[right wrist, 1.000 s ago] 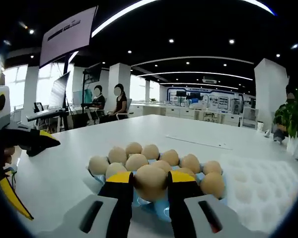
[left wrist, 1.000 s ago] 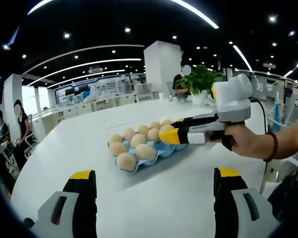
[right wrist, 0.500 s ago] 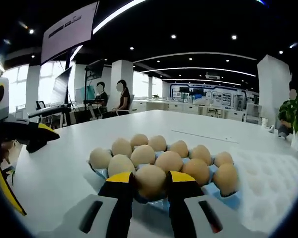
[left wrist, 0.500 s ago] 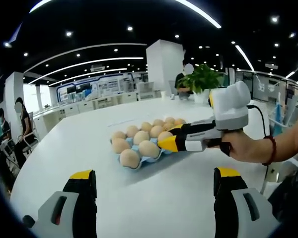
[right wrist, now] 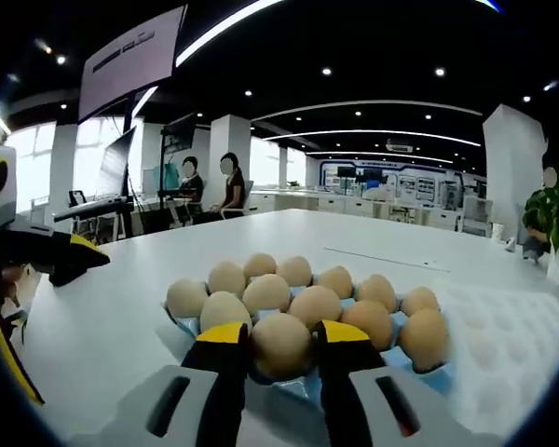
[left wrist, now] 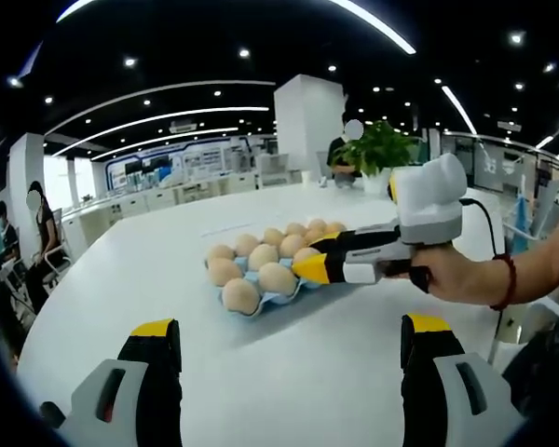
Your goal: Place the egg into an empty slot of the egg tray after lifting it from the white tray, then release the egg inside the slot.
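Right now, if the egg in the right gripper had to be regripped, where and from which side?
Across its widest middle, from above. The egg sits in the near row of the blue tray, with neighbours packed behind, so only its upper half is free. The right gripper already pinches it side to side.

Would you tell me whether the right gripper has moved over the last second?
Yes. In the left gripper view the right gripper has slid leftwards along the blue egg tray, towards its near end.

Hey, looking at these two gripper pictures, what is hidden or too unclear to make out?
- Right gripper view: the slot under the brown egg is hidden by the egg and the right gripper.
- Left gripper view: the blue egg tray has its far slots covered by the right gripper.
- Right gripper view: the white foam tray is cut off by the edge.
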{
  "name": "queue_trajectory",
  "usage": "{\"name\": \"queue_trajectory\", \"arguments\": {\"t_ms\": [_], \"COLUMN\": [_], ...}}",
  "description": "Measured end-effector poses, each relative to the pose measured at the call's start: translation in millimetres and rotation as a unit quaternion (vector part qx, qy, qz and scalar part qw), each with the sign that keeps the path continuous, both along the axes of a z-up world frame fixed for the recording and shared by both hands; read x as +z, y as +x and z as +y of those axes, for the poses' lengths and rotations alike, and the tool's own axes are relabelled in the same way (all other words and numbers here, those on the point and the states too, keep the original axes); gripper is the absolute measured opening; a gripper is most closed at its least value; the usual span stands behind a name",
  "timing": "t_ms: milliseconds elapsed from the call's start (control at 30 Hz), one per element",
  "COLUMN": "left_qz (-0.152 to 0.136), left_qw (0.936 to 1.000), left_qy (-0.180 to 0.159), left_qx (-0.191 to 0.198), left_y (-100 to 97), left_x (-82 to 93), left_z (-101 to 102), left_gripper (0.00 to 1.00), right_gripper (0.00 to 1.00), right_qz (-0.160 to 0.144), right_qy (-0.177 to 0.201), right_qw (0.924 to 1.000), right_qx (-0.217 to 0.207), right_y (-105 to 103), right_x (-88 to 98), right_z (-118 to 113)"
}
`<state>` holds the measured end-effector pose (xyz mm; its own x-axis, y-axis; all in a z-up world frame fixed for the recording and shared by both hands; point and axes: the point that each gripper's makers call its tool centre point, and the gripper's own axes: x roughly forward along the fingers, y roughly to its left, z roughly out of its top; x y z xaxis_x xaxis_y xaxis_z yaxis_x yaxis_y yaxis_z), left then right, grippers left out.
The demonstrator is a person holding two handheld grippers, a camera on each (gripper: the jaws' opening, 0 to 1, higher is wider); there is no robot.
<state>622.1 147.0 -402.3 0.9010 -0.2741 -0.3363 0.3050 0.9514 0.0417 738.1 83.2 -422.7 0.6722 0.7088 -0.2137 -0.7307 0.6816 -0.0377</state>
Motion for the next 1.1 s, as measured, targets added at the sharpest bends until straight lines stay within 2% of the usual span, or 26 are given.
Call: {"name": "queue_trajectory", "arguments": {"t_ms": [533, 767, 933, 1033, 1100], "left_qz": [-0.001, -0.002, -0.002, -0.002, -0.002], "left_qw": [0.9999, 0.9999, 0.9999, 0.9999, 0.9999], "left_qy": [-0.011, -0.014, -0.013, -0.013, -0.014], "left_qx": [0.003, -0.001, -0.004, -0.006, -0.005], "left_y": [3.5, 3.3, 2.8, 1.1, 1.1], "left_x": [0.1, 0.7, 0.5, 0.2, 0.4], "left_z": [2, -5, -9, -13, -15], "left_gripper": [1.0, 1.0, 1.0, 1.0, 1.0], "right_gripper": [0.39, 0.48, 0.5, 0.5, 0.51], "right_qz": [-0.013, -0.015, -0.01, 0.0, -0.001], "right_qy": [0.008, -0.003, -0.01, -0.03, -0.023], "right_qw": [0.9999, 0.9999, 0.9999, 0.9995, 0.9996], "right_qx": [-0.002, 0.003, -0.002, -0.012, -0.013], "right_y": [-3, -8, -6, -3, -1], "right_x": [12.9, 11.6, 9.0, 3.0, 4.7], "right_z": [-11, -16, -23, -31, -34]}}
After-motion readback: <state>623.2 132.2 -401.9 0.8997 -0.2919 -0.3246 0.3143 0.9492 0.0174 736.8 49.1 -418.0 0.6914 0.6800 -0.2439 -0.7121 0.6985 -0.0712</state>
